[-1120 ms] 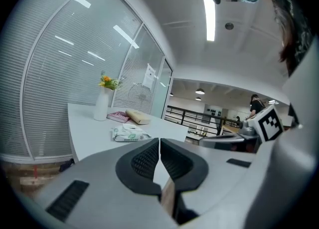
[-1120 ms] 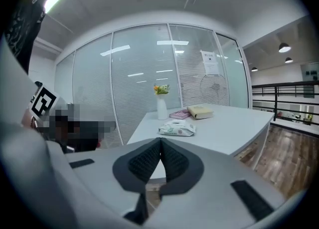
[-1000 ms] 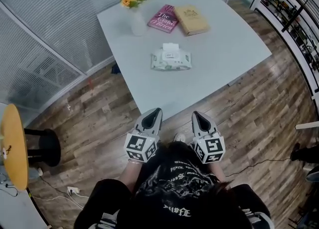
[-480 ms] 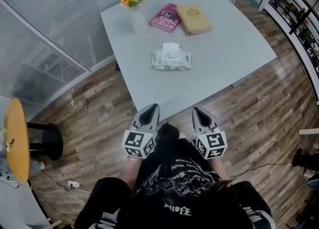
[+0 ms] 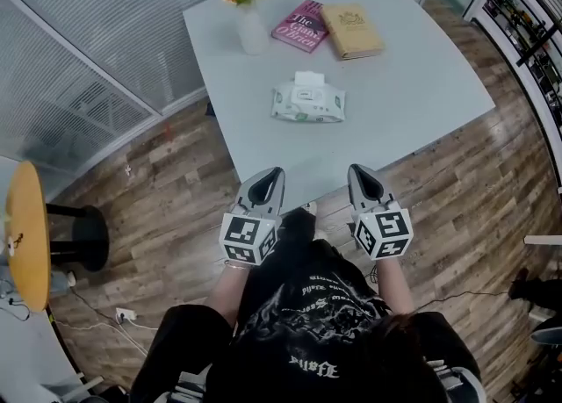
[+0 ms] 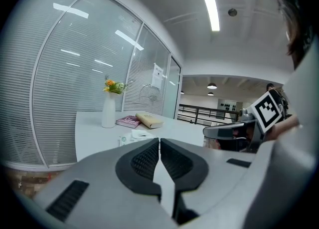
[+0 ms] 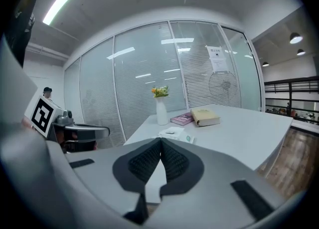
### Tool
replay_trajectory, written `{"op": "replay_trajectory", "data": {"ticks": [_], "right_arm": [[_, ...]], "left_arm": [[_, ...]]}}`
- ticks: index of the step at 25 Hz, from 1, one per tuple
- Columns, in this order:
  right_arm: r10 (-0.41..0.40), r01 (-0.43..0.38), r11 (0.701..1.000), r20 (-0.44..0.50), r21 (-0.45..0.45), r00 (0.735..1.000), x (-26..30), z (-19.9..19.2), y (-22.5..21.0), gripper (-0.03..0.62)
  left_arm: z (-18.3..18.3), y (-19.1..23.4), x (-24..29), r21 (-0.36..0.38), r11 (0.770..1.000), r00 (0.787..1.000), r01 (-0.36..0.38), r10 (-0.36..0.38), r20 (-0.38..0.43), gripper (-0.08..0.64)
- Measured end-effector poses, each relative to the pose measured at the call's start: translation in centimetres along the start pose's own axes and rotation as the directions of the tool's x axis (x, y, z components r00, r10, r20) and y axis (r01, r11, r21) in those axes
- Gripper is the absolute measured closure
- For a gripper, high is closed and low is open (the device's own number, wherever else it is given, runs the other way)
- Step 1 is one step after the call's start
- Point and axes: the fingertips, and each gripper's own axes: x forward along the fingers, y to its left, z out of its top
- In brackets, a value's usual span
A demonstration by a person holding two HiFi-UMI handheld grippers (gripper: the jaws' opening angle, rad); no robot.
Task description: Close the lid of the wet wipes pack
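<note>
A white vase of flowers (image 5: 250, 25) stands at the far corner of the grey table (image 5: 421, 85). The left gripper (image 5: 273, 175) hovers by the near edge, jaws pressed together, empty. The wet wipes pack (image 5: 307, 104) lies mid-table, lid open, well apart from both grippers. The right gripper (image 5: 359, 173) is likewise closed on nothing.

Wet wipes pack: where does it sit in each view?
Head view: white-and-green plastic wet wipes pack, upper middle.
Left gripper view: pack left of centre.
Right gripper view: pack just right of centre.
Shared landmark: white vase of flowers.
</note>
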Motion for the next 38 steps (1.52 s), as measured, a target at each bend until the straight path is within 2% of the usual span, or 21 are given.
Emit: {"op": "replay_trajectory", "data": {"ticks": [2, 6, 15, 20, 25, 29, 33, 38], "right_arm": [[0.0, 0.0, 1.0, -0.021, -0.016, 1.0, 1.3, 1.0, -0.7, 0.592], [0.018, -0.022, 0.998, -0.068, -0.051, 0.998, 3.9, 3.0, -2.1, 0.592], [0.078, -0.09, 0.99, -0.103, -0.113, 0.992, 10.6, 7.9, -4.1, 0.592], [0.105, -0.124, 0.984, -0.145, -0.128, 0.984, 14.4, 8.9, -5.2, 0.592], [0.163, -0.183, 0.979, -0.201, -0.09, 0.966, 18.2, 9.2, -5.7, 0.592], [0.187, -0.214, 0.972, -0.226, -0.101, 0.956, 20.9, 9.8, -6.3, 0.592], [0.261, -0.28, 0.96, -0.275, -0.031, 0.925, 23.5, 9.5, -6.7, 0.592], [0.269, -0.278, 0.961, -0.315, 0.018, 0.91, 27.2, 9.0, -8.4, 0.592]], "left_arm": [[0.5, 1.2, 1.1, -0.002, 1.0, 1.0, -0.014, 0.014, -0.016, 0.549], [1.2, 2.4, 4.1, -0.007, 1.0, 0.997, 0.007, -0.008, -0.073, 0.549], [5.3, 5.3, 9.5, 0.059, 0.998, 0.998, -0.009, 0.012, -0.057, 0.549], [5.5, 6.6, 12.2, 0.077, 0.997, 0.995, -0.019, 0.027, -0.099, 0.549], [5.4, 8.5, 14.8, 0.063, 0.998, 0.991, -0.015, 0.023, -0.129, 0.549], [5.4, 10.1, 16.9, 0.049, 0.999, 0.987, -0.019, 0.027, -0.156, 0.549], [4.6, 11.5, 18.8, 0.016, 1.0, 0.98, -0.018, 0.021, -0.196, 0.549], [2.8, 12.8, 20.8, -0.002, 1.0, 0.967, -0.012, 0.011, -0.253, 0.549]]}}
